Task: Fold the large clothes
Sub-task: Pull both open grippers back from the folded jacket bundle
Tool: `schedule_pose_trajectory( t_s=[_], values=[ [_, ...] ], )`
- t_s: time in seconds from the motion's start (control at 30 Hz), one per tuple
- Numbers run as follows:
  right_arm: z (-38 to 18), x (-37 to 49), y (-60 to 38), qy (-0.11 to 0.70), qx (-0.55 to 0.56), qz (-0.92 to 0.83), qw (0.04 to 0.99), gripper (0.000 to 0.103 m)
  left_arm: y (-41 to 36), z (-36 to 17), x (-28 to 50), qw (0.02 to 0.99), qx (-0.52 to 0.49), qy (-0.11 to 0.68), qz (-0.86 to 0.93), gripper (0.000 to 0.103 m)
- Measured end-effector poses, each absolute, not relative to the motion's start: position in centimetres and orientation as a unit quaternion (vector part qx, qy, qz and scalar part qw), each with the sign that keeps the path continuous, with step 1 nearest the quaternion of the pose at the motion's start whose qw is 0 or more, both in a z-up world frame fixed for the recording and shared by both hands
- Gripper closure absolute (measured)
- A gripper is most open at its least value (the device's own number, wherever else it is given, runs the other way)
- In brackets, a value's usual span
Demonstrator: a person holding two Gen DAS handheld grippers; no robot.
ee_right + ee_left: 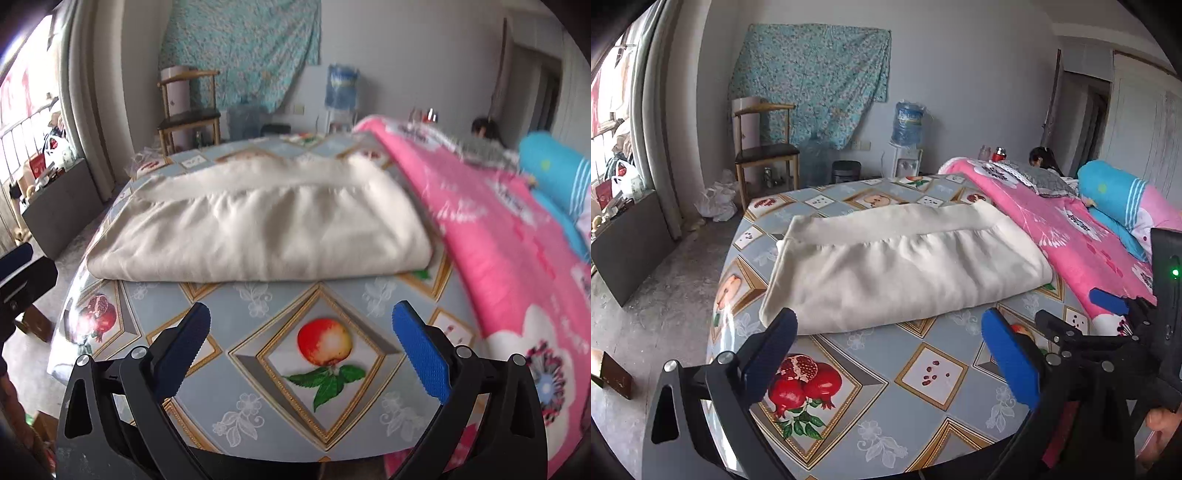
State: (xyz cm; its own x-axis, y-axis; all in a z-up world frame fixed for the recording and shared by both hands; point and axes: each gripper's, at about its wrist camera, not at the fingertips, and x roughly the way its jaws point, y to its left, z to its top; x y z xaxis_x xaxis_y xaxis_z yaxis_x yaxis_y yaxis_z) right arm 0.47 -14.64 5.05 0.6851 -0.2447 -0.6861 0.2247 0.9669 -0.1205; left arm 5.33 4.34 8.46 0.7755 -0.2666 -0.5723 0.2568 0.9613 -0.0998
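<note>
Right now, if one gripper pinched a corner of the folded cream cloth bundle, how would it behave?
The folded cream cloth bundle would probably sag and unfold, since its soft wrinkled layers lie loose. It looks thick, so likely bulky for one pinch. On the glossy fruit-print table cover it may slide when pushed.

Bare tablecloth (258,295) strip before folded cream garment (258,229), pink quilt (498,258) crowding its right edge
</note>
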Motion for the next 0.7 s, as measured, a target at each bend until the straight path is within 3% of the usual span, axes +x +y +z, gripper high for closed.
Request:
schedule_pose_trajectory(
  t_s=[0.43,0.7],
  values=[
    [9.3,-1.8,-13.6,0.304,-0.038,-0.144,0.941,0.007,4.5,10.6,4.4,0.952,0.010,0.304,-0.018,0.005],
    [8.9,-1.4,-14.1,0.330,0.003,-0.112,0.937,0.007,2.8,9.8,6.0,0.935,0.052,0.350,-0.030,0.005]
  ],
)
